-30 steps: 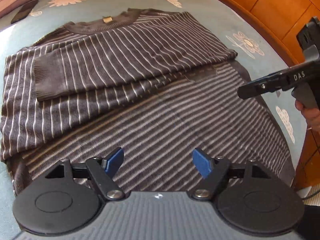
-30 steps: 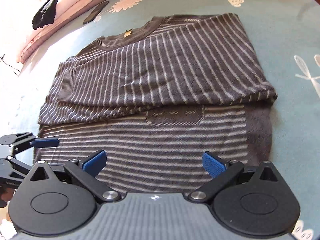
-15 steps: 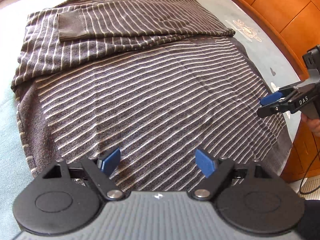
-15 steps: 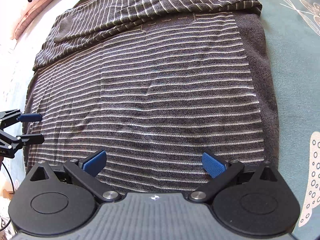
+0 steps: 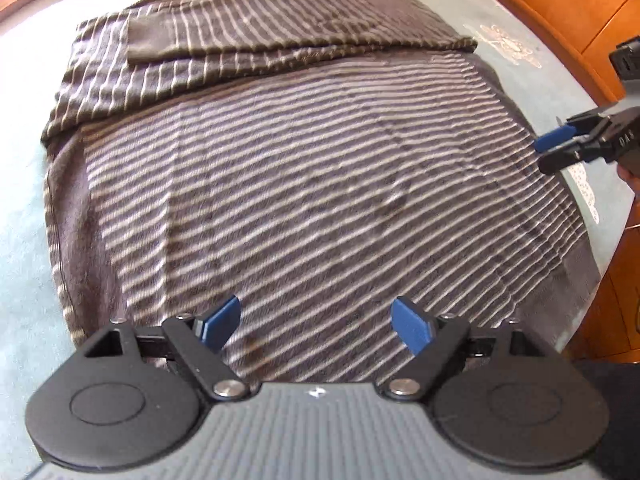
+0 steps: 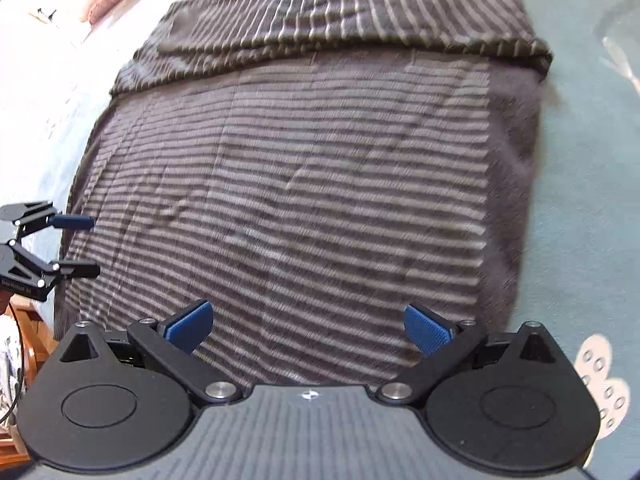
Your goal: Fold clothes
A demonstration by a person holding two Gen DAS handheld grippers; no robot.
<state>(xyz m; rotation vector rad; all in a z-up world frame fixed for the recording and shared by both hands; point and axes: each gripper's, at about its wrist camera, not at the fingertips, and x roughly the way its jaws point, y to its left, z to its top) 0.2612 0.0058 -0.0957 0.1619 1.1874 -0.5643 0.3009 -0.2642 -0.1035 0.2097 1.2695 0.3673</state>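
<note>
Striped sweater (image 5: 320, 184) flat on the pale blue bedspread (image 5: 24, 208), both my grippers hovering at its near hem.

I see dark knit with thin pale stripes, sleeves folded across the chest at the far end. My left gripper (image 5: 316, 322) and right gripper (image 6: 308, 328) both have jaws spread wide, holding nothing. Orange wooden panelling (image 5: 568, 4) borders the bed; nothing lies on the sweater.
</note>
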